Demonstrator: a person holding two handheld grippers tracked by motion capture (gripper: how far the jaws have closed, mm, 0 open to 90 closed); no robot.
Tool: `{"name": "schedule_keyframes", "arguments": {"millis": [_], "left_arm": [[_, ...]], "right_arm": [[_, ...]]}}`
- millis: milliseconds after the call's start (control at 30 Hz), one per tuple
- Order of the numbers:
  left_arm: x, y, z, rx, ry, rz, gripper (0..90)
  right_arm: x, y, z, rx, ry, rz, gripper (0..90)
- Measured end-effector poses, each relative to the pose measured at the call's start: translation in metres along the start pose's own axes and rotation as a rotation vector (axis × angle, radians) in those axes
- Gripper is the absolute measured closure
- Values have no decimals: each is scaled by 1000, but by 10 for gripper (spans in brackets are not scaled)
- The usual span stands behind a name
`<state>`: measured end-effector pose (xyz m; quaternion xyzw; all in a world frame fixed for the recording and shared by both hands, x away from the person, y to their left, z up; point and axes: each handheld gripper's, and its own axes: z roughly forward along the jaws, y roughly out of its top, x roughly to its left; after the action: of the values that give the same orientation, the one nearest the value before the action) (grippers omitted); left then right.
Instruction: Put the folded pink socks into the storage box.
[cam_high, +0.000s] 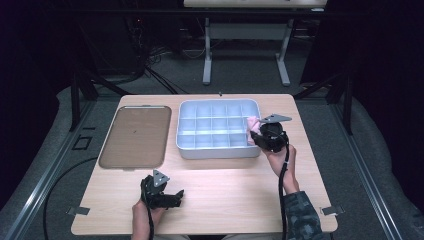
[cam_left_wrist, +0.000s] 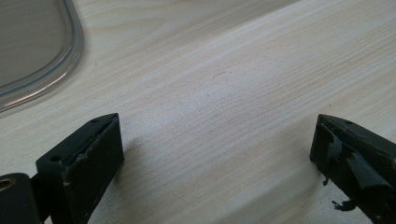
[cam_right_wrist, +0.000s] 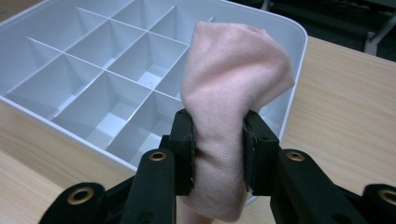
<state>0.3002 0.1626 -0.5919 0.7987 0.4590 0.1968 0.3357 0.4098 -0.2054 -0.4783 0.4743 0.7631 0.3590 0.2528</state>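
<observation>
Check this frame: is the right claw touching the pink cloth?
Touching. The right gripper view shows the right claw with both jaws pressed into the pink cloth, pinching it narrow between them, above the white divided tray.

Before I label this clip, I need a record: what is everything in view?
Pink cloth: one, pink, clamped in the right gripper at the organiser's right edge.
Organiser tray: one, pale grey-white, divided compartments, table's far middle.
Flat lid: one, brownish, clear rim, left of the organiser.
Table: one, light wood.
Desk frame: one, white, on the floor behind.
Left gripper: one, black, open over bare table, near edge.
Right gripper: one, black, closed on the cloth.
</observation>
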Motion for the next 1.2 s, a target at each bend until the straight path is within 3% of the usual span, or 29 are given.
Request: {"name": "schedule_keyframes", "arguments": {"millis": [467,667,867,1200], "left_arm": [[0,0,0,2,-2,-1,27],[0,0,0,1,-2,-1,27],[0,0,0,2,-2,-1,27],[0,0,0,-1,0,-1,28]], "right_arm": [[-1,0,26,81,-65,-42,689],[2,0,34,106,-67,-80,688],[0,-2,42,146,-66,-74,685],[0,-4,44,168,-72,-106,620]]}}
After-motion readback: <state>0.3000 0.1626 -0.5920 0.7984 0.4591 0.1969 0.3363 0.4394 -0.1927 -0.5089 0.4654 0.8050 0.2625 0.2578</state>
